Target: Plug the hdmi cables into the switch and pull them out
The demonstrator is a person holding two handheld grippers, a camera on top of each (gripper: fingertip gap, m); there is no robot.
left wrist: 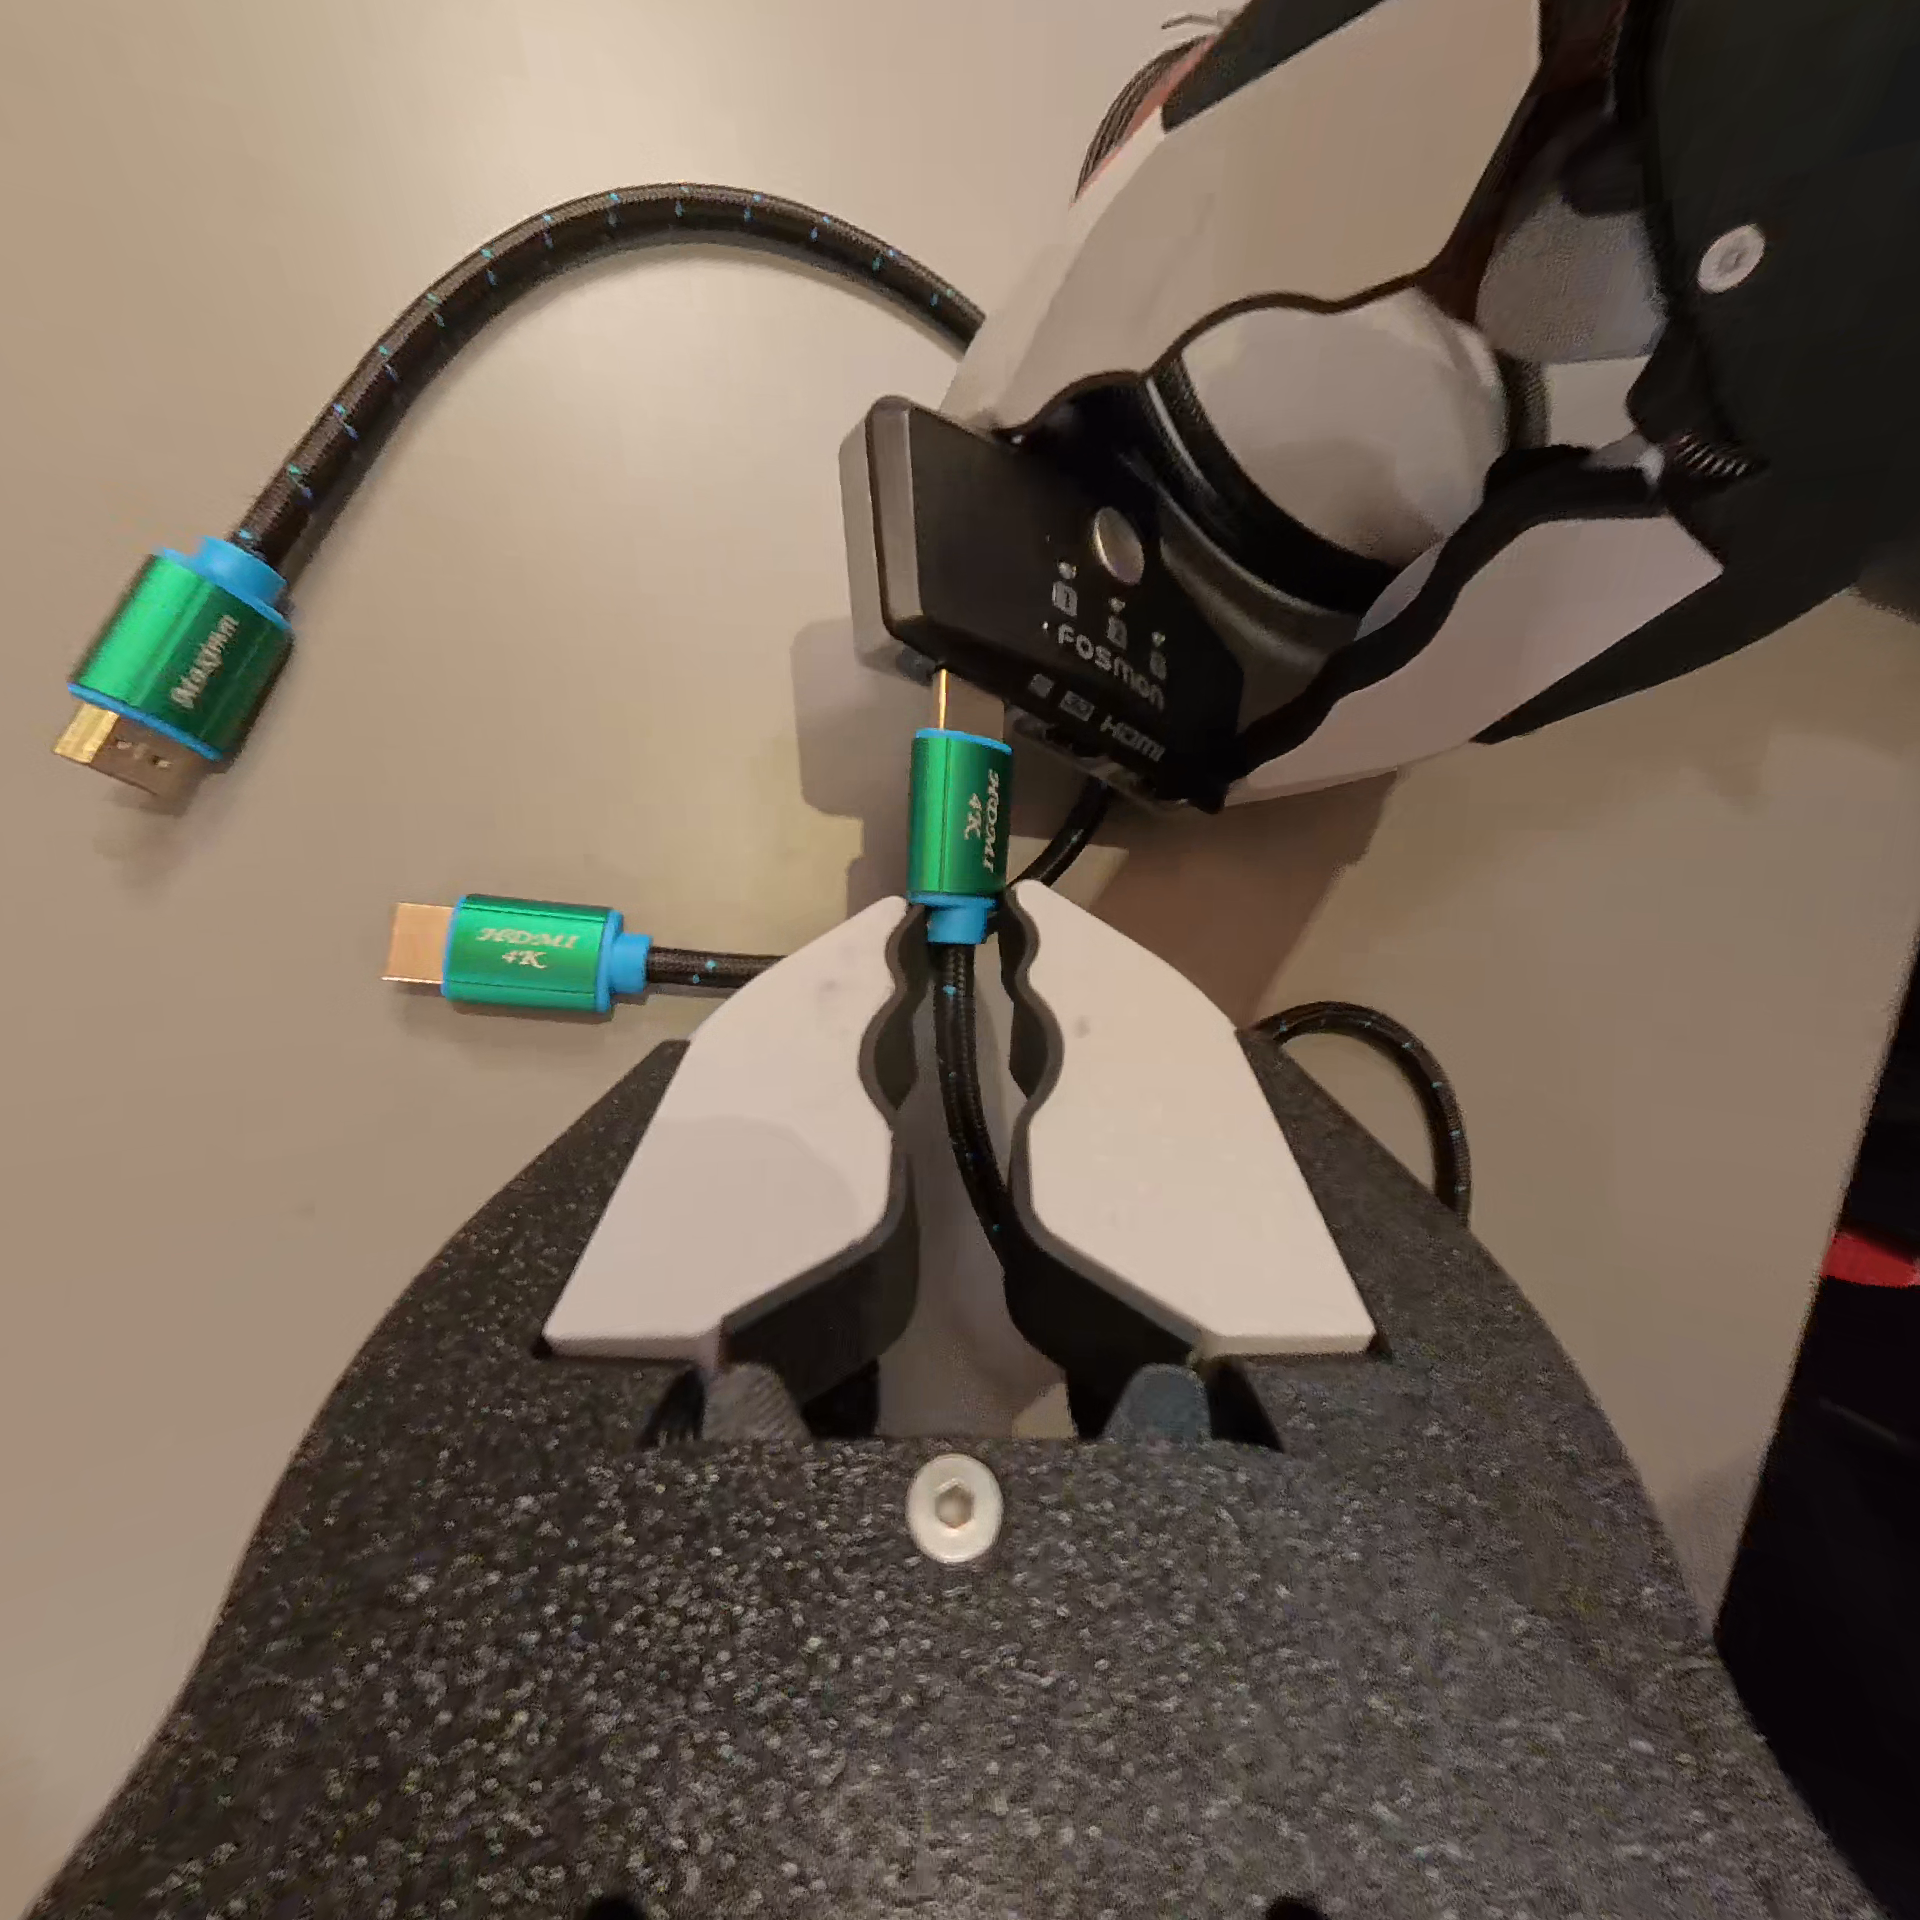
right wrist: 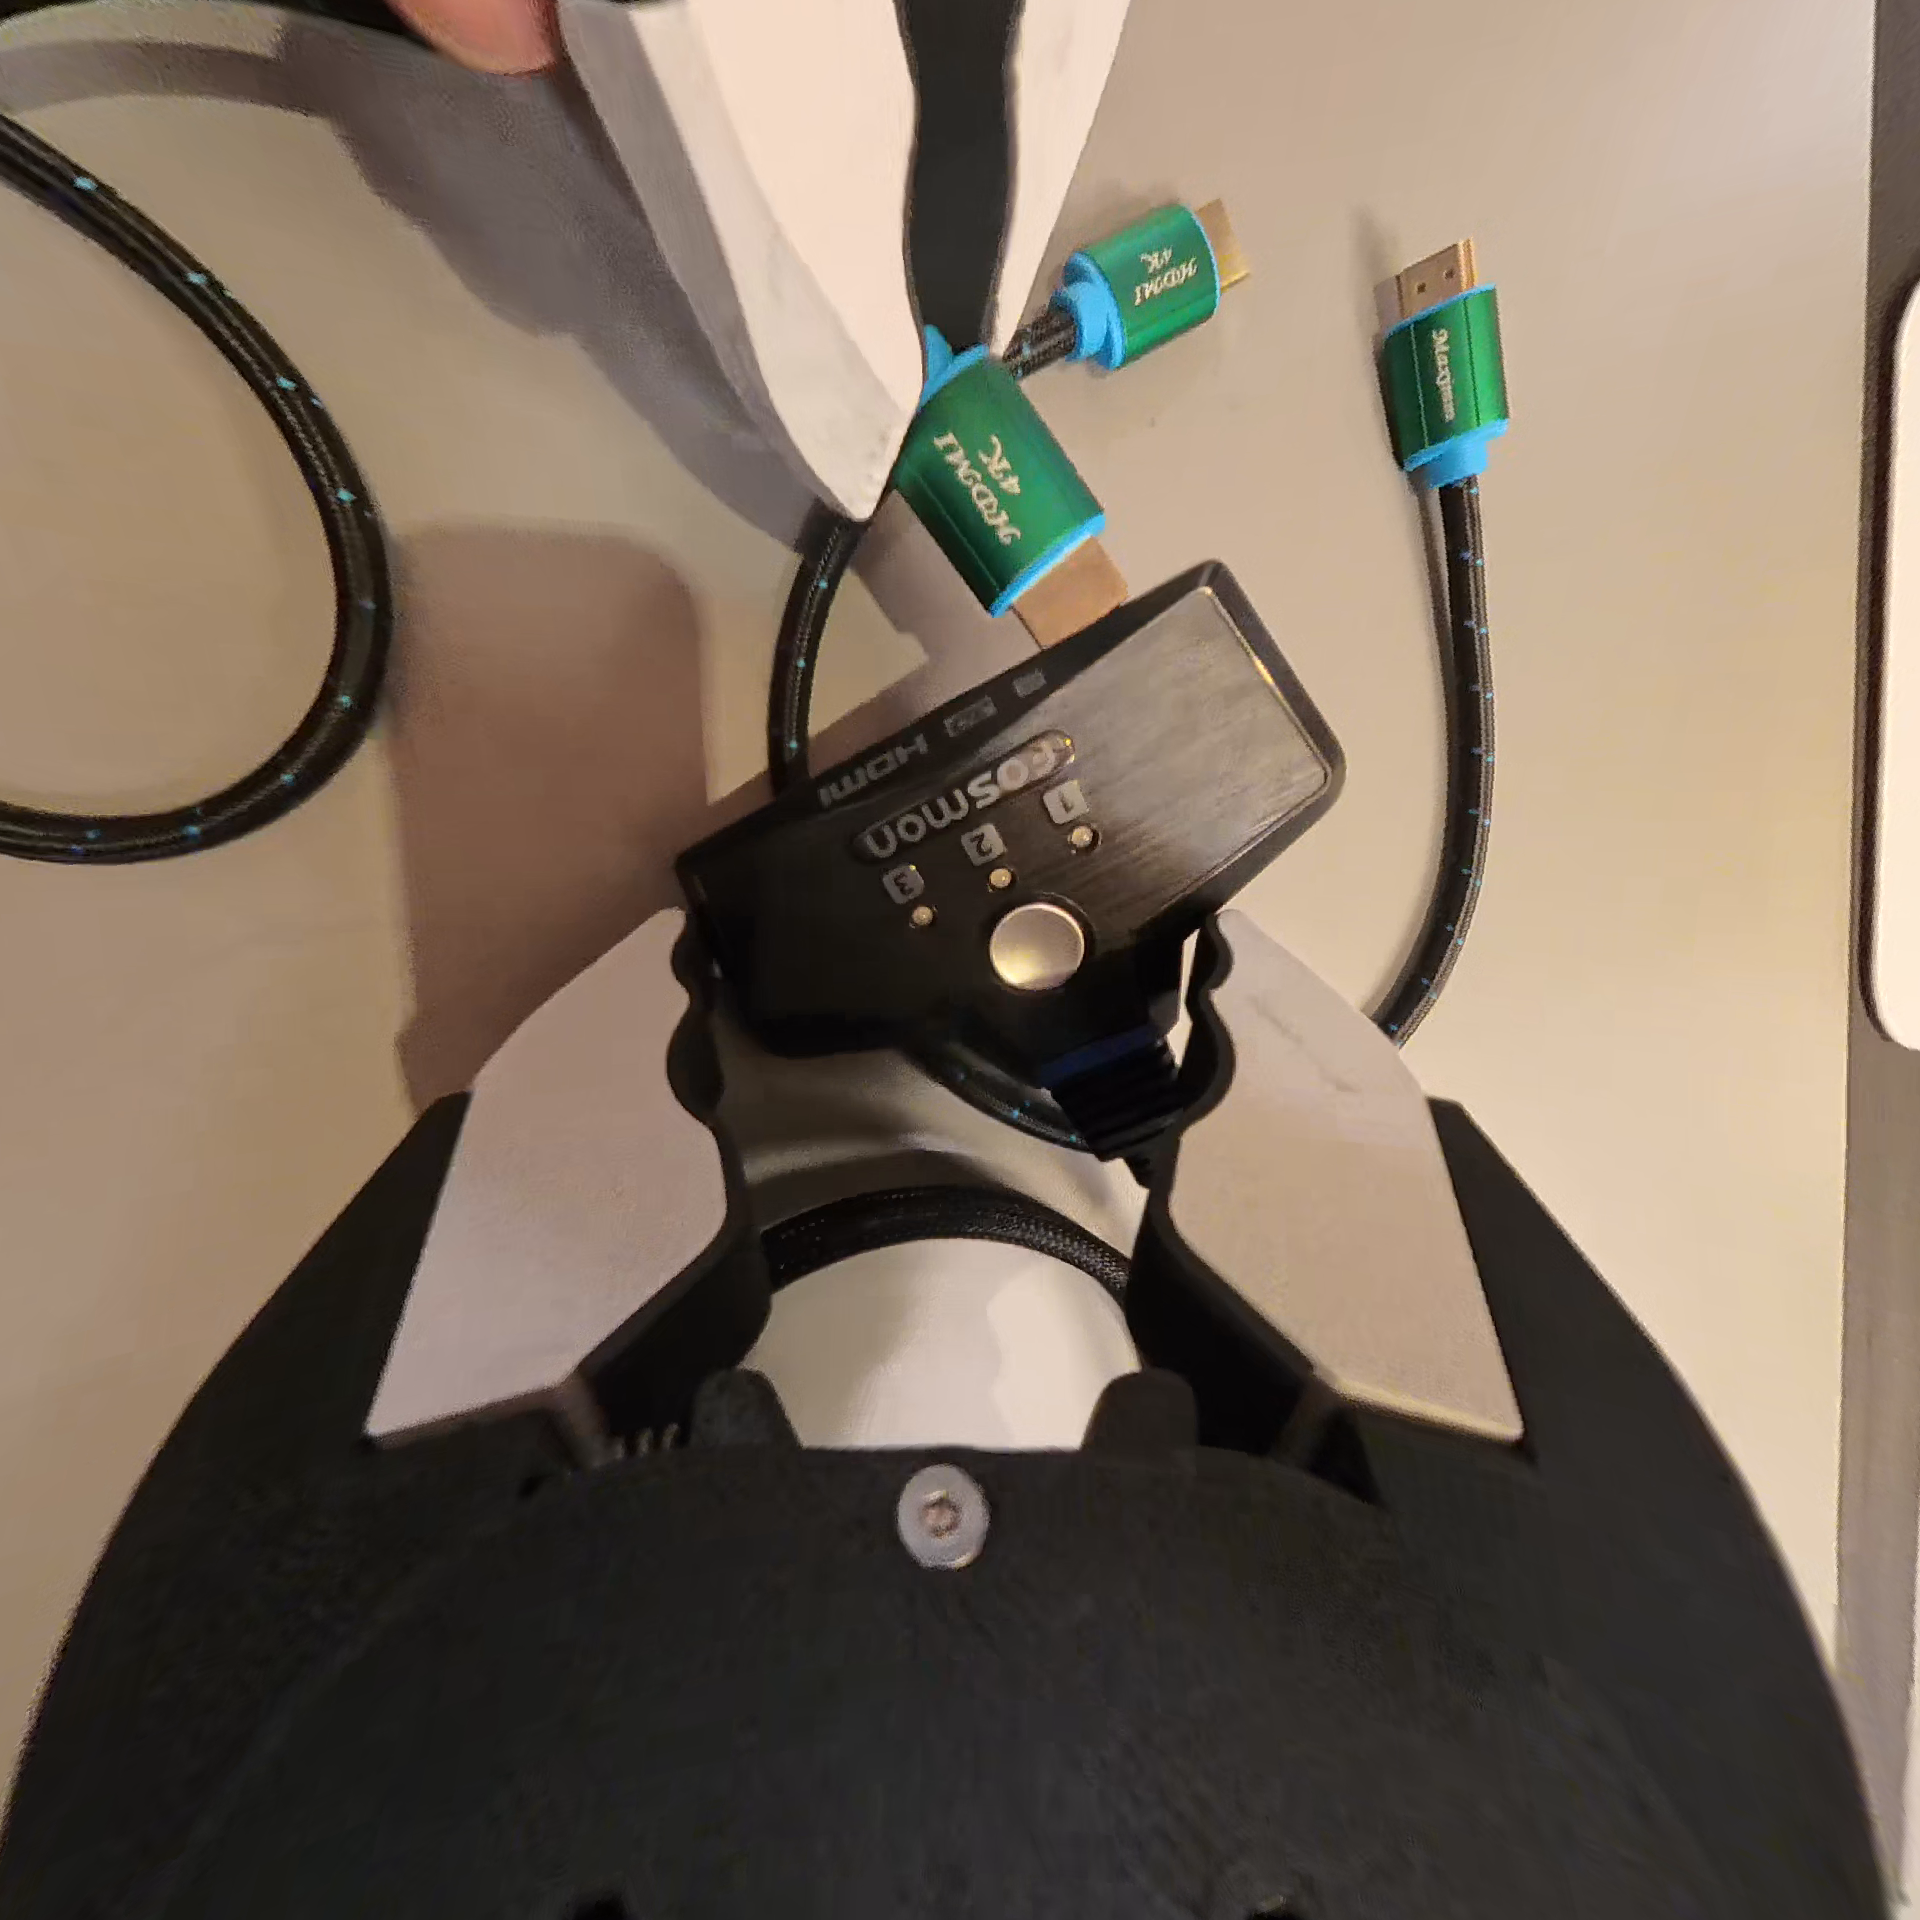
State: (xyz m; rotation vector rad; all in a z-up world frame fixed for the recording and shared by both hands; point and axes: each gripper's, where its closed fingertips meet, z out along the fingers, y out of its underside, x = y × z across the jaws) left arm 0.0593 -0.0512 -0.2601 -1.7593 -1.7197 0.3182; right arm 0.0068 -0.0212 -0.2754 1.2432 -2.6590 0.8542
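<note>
Brushed-metal switch (right wrist: 1174, 769); braided cable (left wrist: 665, 223).

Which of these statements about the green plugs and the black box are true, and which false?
1. The left gripper grips a cable just behind a green HDMI plug. True.
2. The right gripper is empty. False: it is shut on the black HDMI switch.
3. The held plug is fully seated in the switch. False: its gold tip shows, right at the switch's edge.
4. Two other green plugs lie loose on the table: one near the left gripper, one farther off. True.
5. The switch lies flat on the table. False: it is held tilted above it.
</note>
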